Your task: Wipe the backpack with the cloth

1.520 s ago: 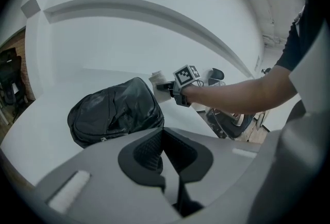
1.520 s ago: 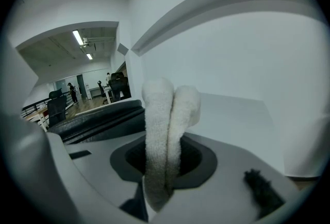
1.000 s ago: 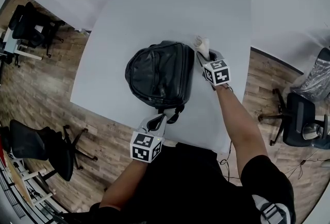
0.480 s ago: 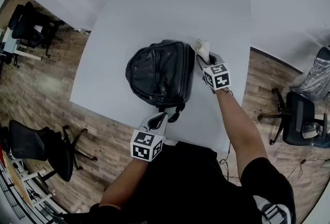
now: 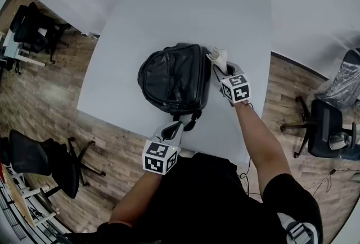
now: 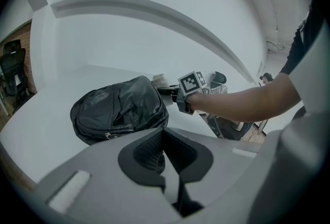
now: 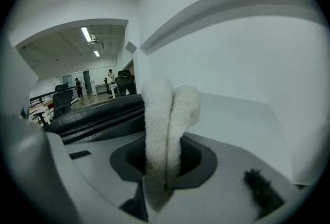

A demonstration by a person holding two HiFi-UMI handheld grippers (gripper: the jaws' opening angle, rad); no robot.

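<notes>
Right gripper (image 5: 223,69): jaws pinched on a folded cream terry cloth (image 5: 217,57), which stood up out of them. The cloth's free end lay against the far right edge of the black leather backpack (image 5: 171,77), immediately to this gripper's left.

Left gripper (image 5: 173,131): jaws pressed together on a black mesh strap (image 6: 153,153) at the backpack's near end. The bag's body lay just ahead of the tips.

The backpack lay flat on the white rectangular table (image 5: 185,7), between the two grippers. Both grippers were low over the tabletop.
</notes>
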